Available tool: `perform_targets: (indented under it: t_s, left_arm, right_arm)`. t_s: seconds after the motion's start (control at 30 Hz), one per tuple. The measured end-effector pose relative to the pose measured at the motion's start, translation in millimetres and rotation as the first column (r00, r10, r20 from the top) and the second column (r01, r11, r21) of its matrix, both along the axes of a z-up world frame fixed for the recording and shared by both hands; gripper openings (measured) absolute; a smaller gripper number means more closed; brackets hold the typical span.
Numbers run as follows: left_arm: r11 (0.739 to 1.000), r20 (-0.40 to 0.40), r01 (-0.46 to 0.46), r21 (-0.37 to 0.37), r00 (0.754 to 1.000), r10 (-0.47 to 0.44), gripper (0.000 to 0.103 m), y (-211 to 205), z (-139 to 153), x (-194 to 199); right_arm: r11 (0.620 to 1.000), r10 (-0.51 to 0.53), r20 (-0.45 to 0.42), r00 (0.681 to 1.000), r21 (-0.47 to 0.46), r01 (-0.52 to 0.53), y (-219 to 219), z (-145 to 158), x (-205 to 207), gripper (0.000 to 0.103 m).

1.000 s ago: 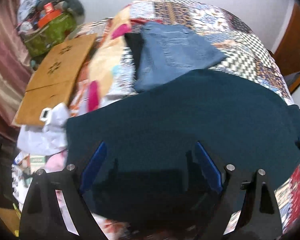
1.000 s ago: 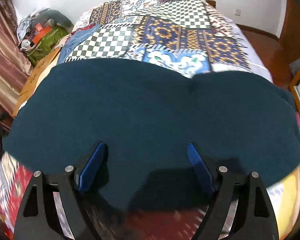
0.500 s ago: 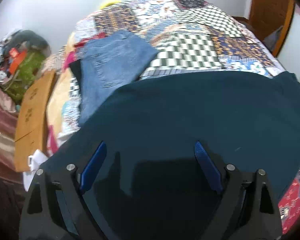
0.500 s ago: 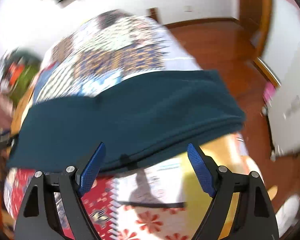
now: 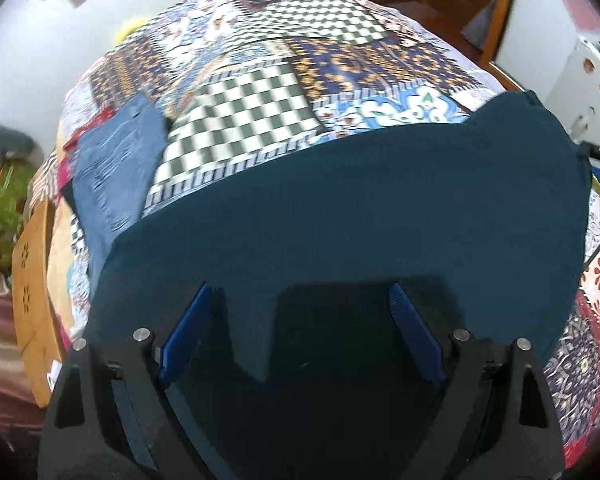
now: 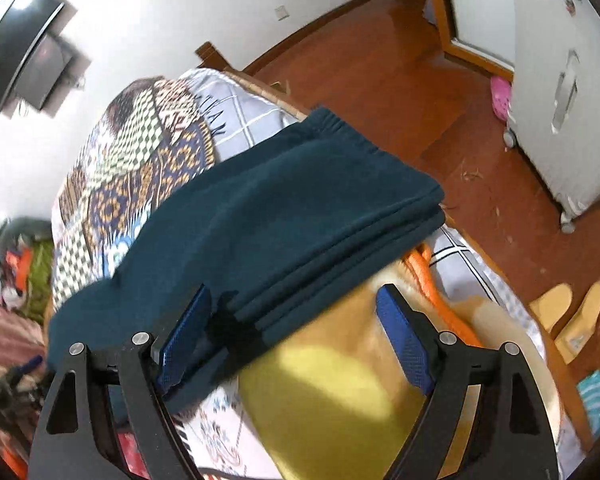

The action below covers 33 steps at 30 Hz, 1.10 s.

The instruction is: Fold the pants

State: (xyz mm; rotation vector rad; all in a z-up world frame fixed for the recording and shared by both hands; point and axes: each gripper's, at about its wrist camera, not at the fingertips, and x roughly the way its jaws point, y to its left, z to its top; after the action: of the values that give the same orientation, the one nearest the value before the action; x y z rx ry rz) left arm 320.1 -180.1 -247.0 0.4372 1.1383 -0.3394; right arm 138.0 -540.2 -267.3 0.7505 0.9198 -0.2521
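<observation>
The dark teal pants (image 5: 360,208) are lying across the near end of the bed (image 5: 260,92), on the patchwork quilt, already doubled over into a thick band with stacked layers showing at the edge (image 6: 340,248). Left gripper (image 5: 300,336) hangs over the cloth with its jaws spread wide, holding nothing. Right gripper (image 6: 292,332) is splayed too, lined up at the layered edge, probably so it can pinch all the layers for another fold, though it's blurry there. Folded jeans (image 5: 112,168) sit off to the side, out of the way
</observation>
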Motion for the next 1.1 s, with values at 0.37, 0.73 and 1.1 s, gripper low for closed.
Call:
perform_targets:
  t_s: [0.37,0.73,1.1]
  left_arm:
    - [0.996,-0.034,0.072,-0.048,0.997,-0.074,0.09,-43.4,-7.2,-4.2]
    - [0.994,-0.006,0.047,-0.101,0.999,-0.048,0.09,-35.6,8.0,-9.1]
    - [0.982,0.095,-0.016,-0.19,0.995,0.034,0.09,5.0,59.4,-21.5]
  right_arm:
    - [0.986,-0.135,-0.032,0.99,0.098,0.137,-30.9,-26.4,20.8,0.069]
    - [0.987,-0.154,-0.029,0.988,-0.044,0.153,-42.6,-4.1,28.1,0.013]
    - [0.973,-0.057,0.188,0.98,-0.212,0.097,-8.3,106.9,27.3,0.011]
